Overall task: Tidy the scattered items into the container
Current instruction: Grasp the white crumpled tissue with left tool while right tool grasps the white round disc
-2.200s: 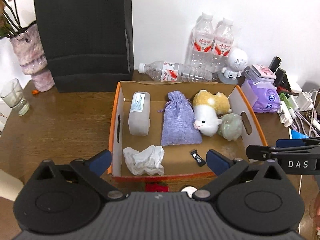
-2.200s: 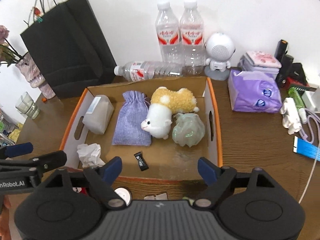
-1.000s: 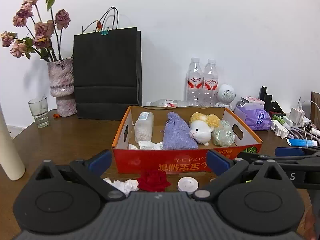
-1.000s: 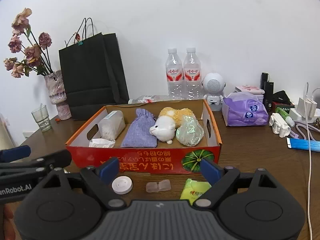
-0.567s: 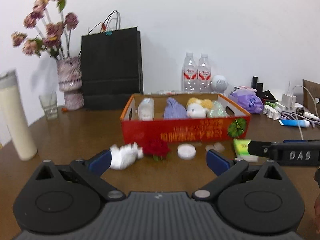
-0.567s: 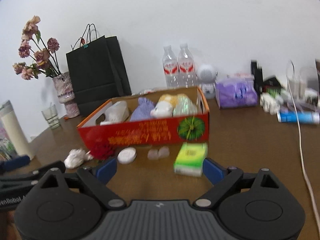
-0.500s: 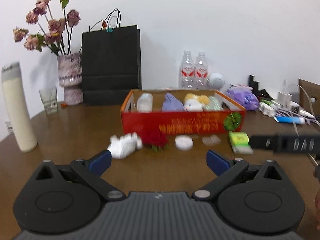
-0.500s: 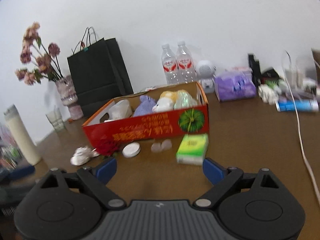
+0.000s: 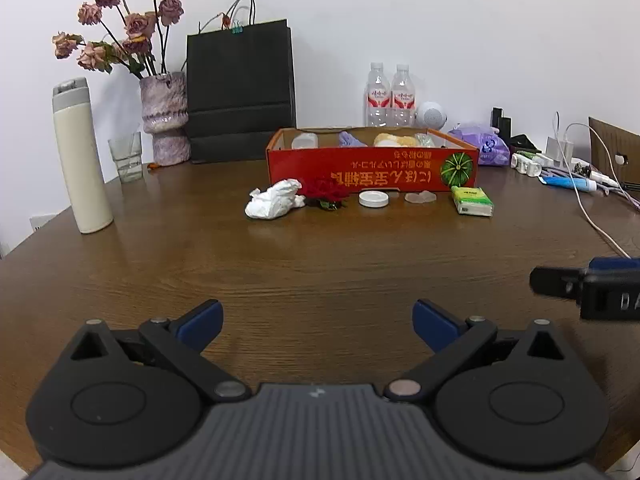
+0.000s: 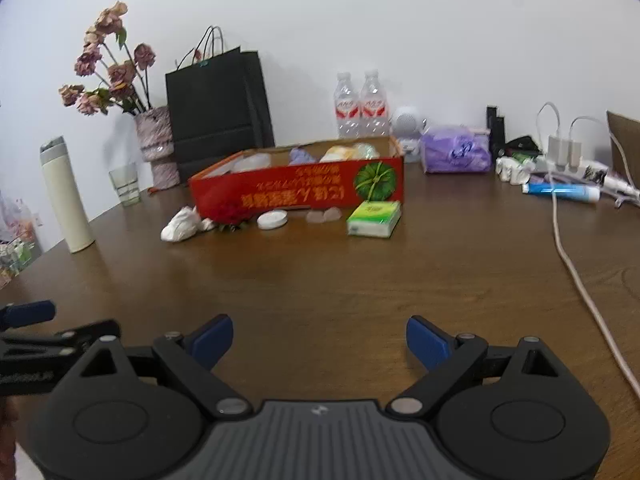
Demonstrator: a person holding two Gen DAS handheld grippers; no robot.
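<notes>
Jaws on the left gripper [image 9: 316, 318] and right gripper [image 10: 319, 338] are wide and hold nothing. Near the middle of the frame, a tissue [image 9: 274, 199], flower [image 9: 324, 192], lid [image 9: 373, 199] and green pack [image 9: 472, 201] lie on the tabletop [image 9: 320, 264] by the red box [image 9: 372, 170]. Go slow; grab one thing, then lift over the wall.

Wooden table [image 9: 320, 264], red box [image 9: 372, 170], tissues [image 9: 472, 200]

The red box's [image 9: 372, 170] near wall hides most of its contents at frame centre, and the small pale pieces [image 10: 323, 214] beside it look too blurred to identify.
</notes>
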